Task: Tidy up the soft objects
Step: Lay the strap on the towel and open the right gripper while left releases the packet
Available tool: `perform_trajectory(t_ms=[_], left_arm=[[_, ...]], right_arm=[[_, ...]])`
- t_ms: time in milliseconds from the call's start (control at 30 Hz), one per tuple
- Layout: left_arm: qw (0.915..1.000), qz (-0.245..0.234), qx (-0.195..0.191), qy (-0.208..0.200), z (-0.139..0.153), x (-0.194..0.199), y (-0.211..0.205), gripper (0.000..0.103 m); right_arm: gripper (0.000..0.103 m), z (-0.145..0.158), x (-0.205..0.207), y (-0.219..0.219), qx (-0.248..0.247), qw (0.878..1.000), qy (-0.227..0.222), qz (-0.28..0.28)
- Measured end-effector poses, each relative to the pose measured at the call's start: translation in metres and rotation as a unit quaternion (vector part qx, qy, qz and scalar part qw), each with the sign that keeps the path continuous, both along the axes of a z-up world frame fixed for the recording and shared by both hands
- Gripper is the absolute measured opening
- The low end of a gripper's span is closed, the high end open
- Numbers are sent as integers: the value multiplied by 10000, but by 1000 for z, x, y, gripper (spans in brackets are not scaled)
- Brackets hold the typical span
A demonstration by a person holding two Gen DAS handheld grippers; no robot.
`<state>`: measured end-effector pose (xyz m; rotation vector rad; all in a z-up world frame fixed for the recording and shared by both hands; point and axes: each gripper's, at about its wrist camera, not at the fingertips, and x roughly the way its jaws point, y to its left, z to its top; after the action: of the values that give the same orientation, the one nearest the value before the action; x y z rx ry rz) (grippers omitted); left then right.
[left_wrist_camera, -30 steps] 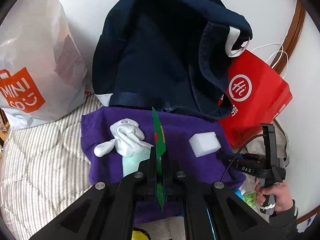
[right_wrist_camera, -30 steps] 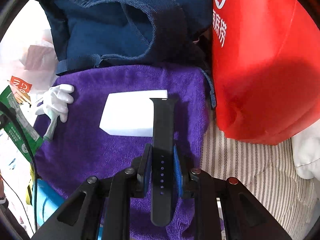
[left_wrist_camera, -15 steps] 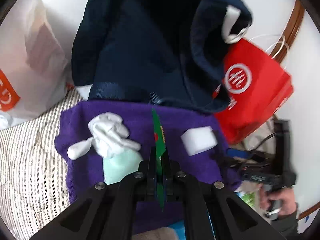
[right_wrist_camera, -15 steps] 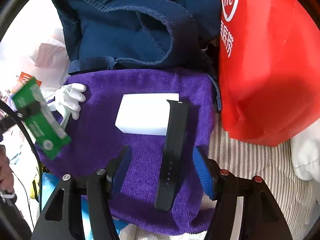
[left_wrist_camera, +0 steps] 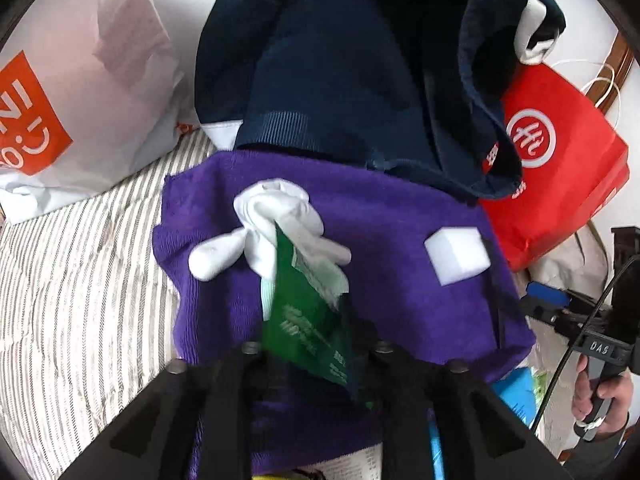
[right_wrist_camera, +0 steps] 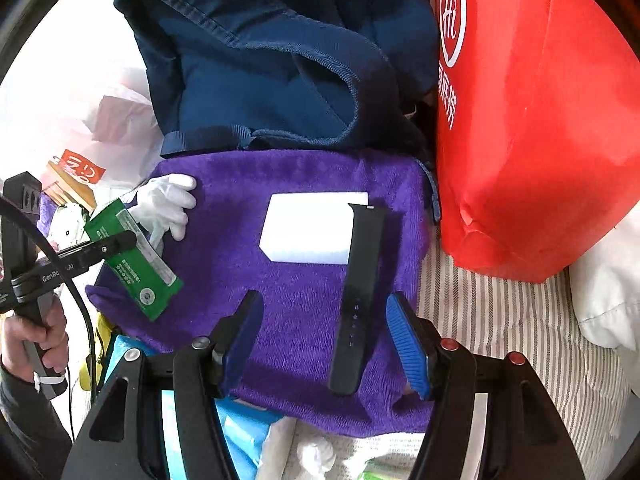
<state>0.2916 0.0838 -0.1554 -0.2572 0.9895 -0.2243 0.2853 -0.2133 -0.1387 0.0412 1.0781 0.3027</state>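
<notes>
A purple towel (left_wrist_camera: 392, 240) (right_wrist_camera: 304, 312) lies on the striped bedding. On it are a white glove (left_wrist_camera: 276, 224) (right_wrist_camera: 168, 200), a white sponge block (left_wrist_camera: 458, 254) (right_wrist_camera: 312, 228) and a black watch strap (right_wrist_camera: 360, 296). My left gripper (left_wrist_camera: 308, 344) (right_wrist_camera: 120, 242) has its jaws apart around a tilted green packet (left_wrist_camera: 308, 320) (right_wrist_camera: 132, 260) just above the glove; whether it still grips is unclear. My right gripper (right_wrist_camera: 324, 336) is open, its blue pads either side of the strap, which lies free on the towel.
A dark blue backpack (left_wrist_camera: 360, 64) (right_wrist_camera: 272, 64) stands behind the towel. A red bag (left_wrist_camera: 560, 152) (right_wrist_camera: 532, 120) is at the right, a white Miniso bag (left_wrist_camera: 80, 92) at the left. Blue and white packets (right_wrist_camera: 240, 432) lie at the towel's near edge.
My right gripper opened and let the watch strap down on the towel. My left gripper's jaws spread and the green packet tilted over toward the glove.
</notes>
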Motion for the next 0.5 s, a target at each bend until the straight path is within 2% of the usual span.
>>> perform_trajectory(t_ms=[133, 200, 367, 400, 500], left_arm=[[9997, -32, 86, 212, -8, -3, 0, 29], [9996, -11, 86, 286, -10, -6, 1, 42], [9986, 82, 354, 394, -9, -14, 2, 65], [9985, 99, 400, 361, -7, -16, 3, 69], [9979, 179, 549, 304, -1, -20, 7, 70]], right_arm=[[63, 0, -3, -1, 0, 10000, 23, -27], [63, 0, -5, -2, -18, 10000, 32, -45], [63, 4, -17, -9, 17, 10000, -11, -97], [63, 5, -19, -10, 23, 9999, -26, -112], [63, 8, -26, -13, 56, 9999, -47, -131]])
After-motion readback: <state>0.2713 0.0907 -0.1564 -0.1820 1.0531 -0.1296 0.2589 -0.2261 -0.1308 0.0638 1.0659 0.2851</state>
